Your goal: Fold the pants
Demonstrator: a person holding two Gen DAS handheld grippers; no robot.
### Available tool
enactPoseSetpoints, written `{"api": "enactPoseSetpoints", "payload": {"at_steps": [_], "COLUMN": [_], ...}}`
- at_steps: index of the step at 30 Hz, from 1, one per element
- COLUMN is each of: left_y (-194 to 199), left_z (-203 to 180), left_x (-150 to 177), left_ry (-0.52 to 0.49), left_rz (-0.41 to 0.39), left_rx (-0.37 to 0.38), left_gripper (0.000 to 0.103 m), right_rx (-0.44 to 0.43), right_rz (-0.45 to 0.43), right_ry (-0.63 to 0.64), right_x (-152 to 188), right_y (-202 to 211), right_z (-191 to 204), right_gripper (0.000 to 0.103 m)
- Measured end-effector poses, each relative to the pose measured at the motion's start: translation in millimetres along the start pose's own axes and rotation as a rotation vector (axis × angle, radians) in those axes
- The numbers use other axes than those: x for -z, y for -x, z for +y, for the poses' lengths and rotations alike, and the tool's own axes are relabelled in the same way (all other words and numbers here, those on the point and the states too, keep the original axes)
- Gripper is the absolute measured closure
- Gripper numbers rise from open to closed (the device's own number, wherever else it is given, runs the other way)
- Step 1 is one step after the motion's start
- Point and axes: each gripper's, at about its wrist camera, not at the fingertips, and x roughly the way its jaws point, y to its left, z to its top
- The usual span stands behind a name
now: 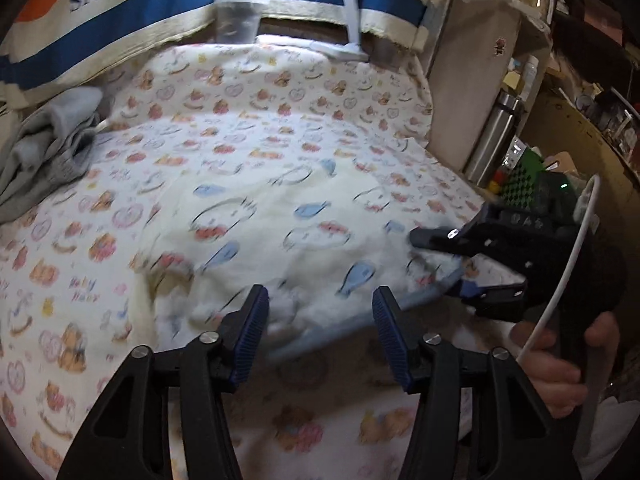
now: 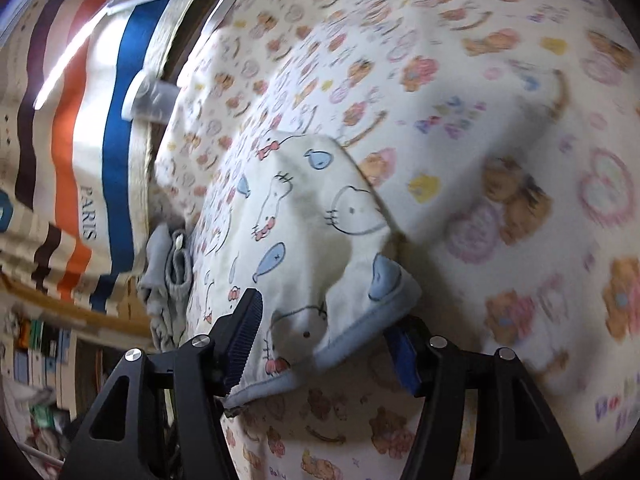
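Observation:
Cream pants printed with cats and blue fish lie rumpled on the bear-print sheet. Their pale blue waistband runs along the near edge. My left gripper is open just above that edge, with fabric lying loose between its blue pads. To the right, my right gripper straddles the waistband corner. In the right wrist view the pants bulge up between the wide-apart fingers of my right gripper. The waistband drapes over one finger and no pad presses on it.
A crumpled grey garment lies at the sheet's left edge. A striped "PARIS" cloth, a clear tub and a white stand line the back. A steel flask and cluttered shelves stand right. A hand and white cable are near.

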Motion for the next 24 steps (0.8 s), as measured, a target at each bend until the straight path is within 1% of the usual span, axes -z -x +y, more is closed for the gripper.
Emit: {"api": "enactPoseSetpoints", "payload": {"at_steps": [1,2,3,5,7,9,13,16,18,21,24], "left_y": [-4,-8,-14,-26,-40,-49,-55,-55,-56,-57,-55], "left_z": [-1,-1,-3,-6,-7,-9,-8,-7,-6,-5,-5], "left_x": [-4,-9,-13,-18,-21,-21,-20,-21,-21,-21,-19], "left_ry": [0.007,0.011,0.008,0.003,0.011,0.006,0.018,0.027,0.030,0.041,0.045], "left_rz": [0.004,0.008,0.015,0.038,0.068,0.086,0.088,0.089,0.091,0.090,0.076], "left_rx": [0.005,0.008,0.013,0.014,0.016,0.016,0.013,0.018,0.018,0.024,0.033], "left_gripper": [0.060,0.063,0.068,0.071,0.077,0.077,0.077,0.077,0.077,0.077,0.077], "right_rx": [-0.007,-0.016,-0.027,-0.041,-0.092,-0.121,-0.126,-0.133,-0.146,-0.176,-0.169], "right_rz": [0.013,0.031,0.054,0.080,0.123,0.142,0.179,0.173,0.189,0.230,0.193], "right_ry": [0.011,0.015,0.013,-0.002,-0.020,-0.018,-0.025,-0.015,-0.020,-0.067,-0.093], "right_x": [-2,-4,-7,-9,-11,-10,-9,-7,-6,-2,0], "right_y": [-1,-3,-5,-7,-9,-10,-17,-17,-19,-22,-20], "right_z": [1,2,3,2,2,3,-1,2,3,2,0], "right_gripper": [0.038,0.033,0.032,0.031,0.031,0.031,0.033,0.032,0.032,0.032,0.032]}}
